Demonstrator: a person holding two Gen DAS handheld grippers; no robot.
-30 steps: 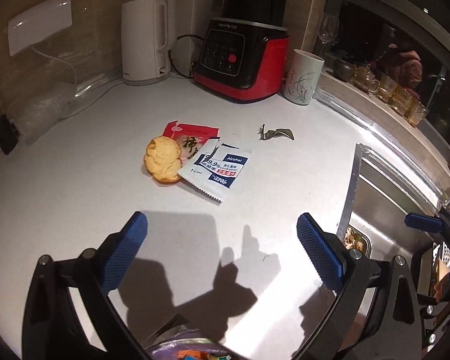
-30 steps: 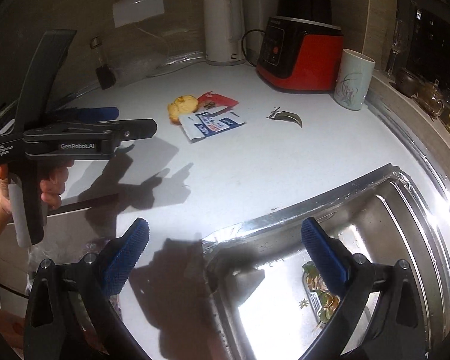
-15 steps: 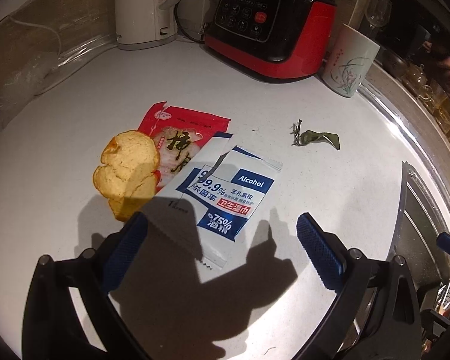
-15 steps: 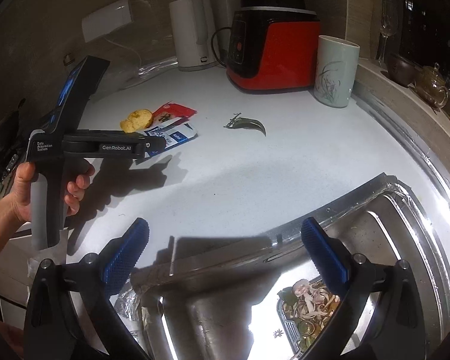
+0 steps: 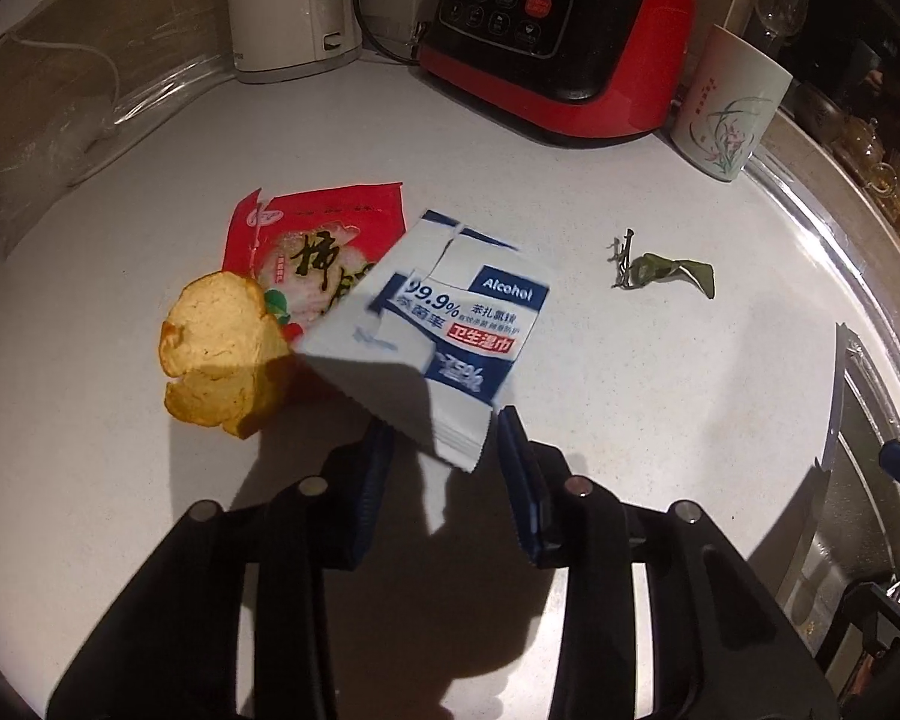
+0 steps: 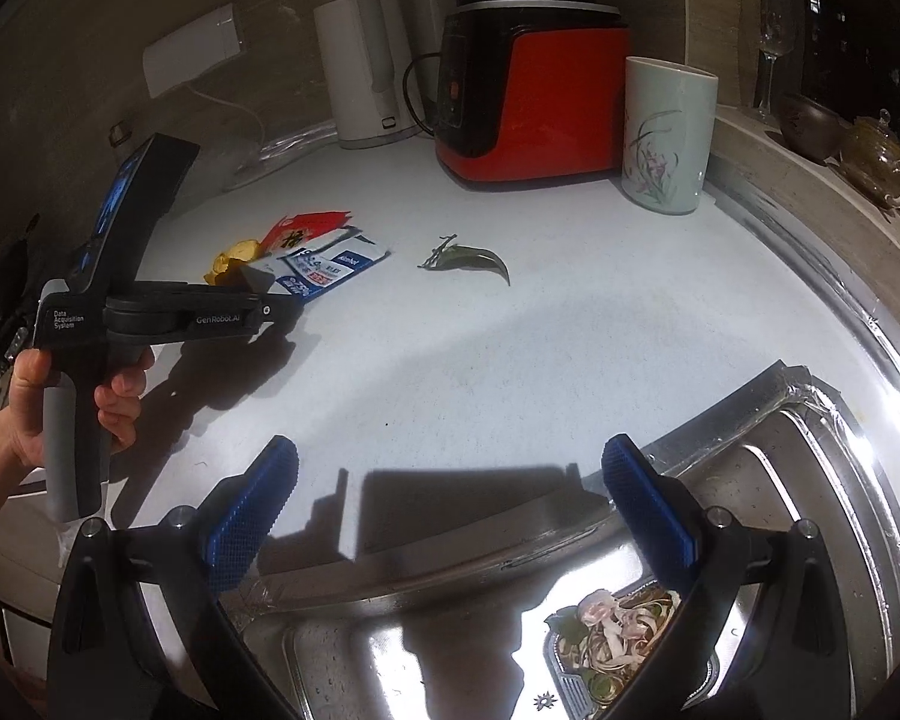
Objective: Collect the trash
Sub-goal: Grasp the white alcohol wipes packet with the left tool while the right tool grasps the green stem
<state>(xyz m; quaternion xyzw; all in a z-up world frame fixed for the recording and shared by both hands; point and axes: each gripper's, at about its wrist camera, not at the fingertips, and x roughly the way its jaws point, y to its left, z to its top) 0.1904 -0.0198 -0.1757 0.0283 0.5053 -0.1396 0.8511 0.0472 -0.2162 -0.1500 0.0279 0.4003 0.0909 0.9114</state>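
Note:
A white and blue alcohol wipe packet [image 5: 450,324] lies partly over a red snack wrapper [image 5: 318,240], with a piece of orange peel [image 5: 222,354] at their left. My left gripper [image 5: 444,429] is closing on the packet's near corner, which buckles between the blue pads. A dry green leaf [image 5: 666,273] lies alone to the right. In the right wrist view a hand holds the left gripper [image 6: 288,303] at the packet [image 6: 330,267], beside the peel [image 6: 237,255] and leaf [image 6: 474,258]. My right gripper [image 6: 444,480] hangs open over the sink's edge, holding nothing.
A white kettle [image 5: 288,6], a red and black blender base [image 5: 558,42] and a flowered cup [image 5: 732,114] stand along the back of the white counter [image 5: 600,396]. The steel sink [image 6: 810,480] at the right holds a strainer with food scraps [image 6: 612,636]. Glassware [image 6: 870,150] lines the ledge.
The left gripper came forward and down to the wipe packet, and its jaws went from wide open to narrow around the packet's corner. The right gripper drifted along the sink edge, still open.

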